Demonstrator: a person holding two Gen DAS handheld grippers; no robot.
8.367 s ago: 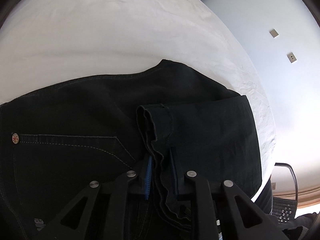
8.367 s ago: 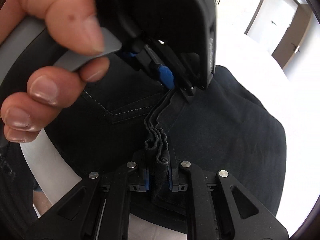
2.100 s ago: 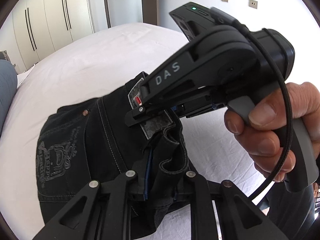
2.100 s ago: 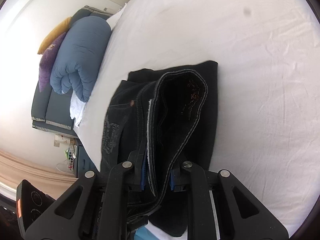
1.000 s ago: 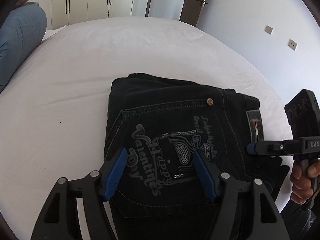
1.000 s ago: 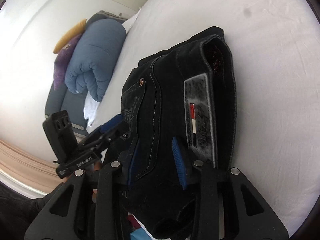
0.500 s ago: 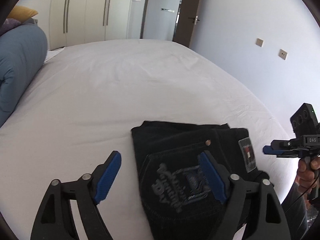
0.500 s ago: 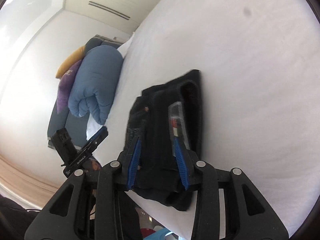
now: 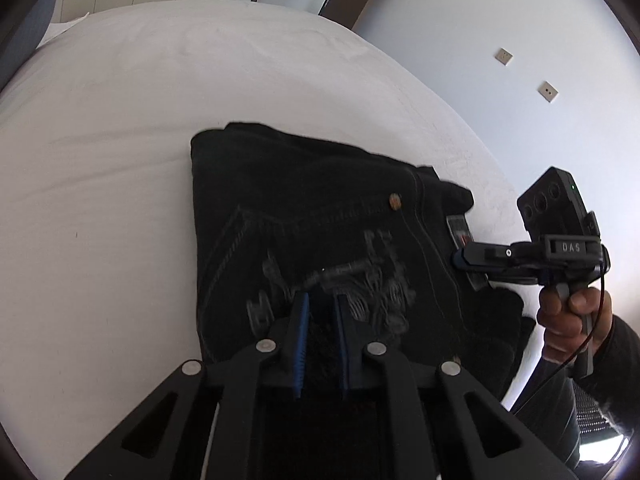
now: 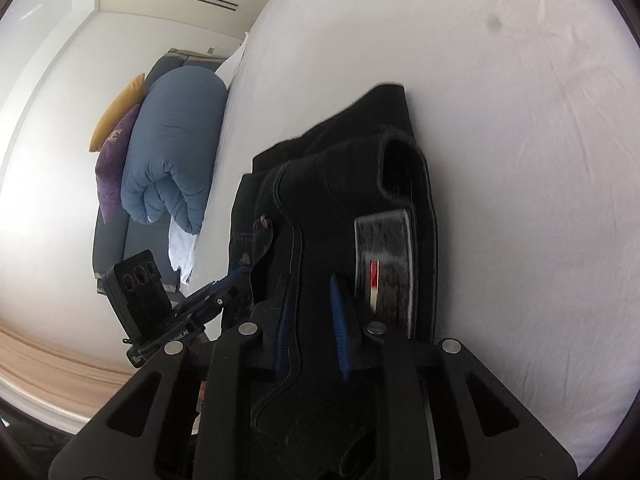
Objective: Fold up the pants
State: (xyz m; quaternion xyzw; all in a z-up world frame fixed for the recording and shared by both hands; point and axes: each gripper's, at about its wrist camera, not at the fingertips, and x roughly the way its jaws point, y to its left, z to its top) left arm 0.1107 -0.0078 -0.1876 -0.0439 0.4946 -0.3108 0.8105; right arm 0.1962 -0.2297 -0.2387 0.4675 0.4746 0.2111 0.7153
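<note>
Both the left gripper (image 9: pixel 320 312) and right gripper (image 10: pixel 310 300), spread a moment ago, are closing empty-fingered over the folded pants (image 9: pixel 320 216) mid-frame, suggesting folding is essentially finished.

The pants (image 9: pixel 320 208) are black denim, folded into a compact, thick rectangular bundle laid flat on the white bed (image 9: pixel 120 120), near its edge. A back pocket with pale embroidered lettering and a copper rivet is turned upward. A grey waistband patch with a red mark is seen along one side.
</note>
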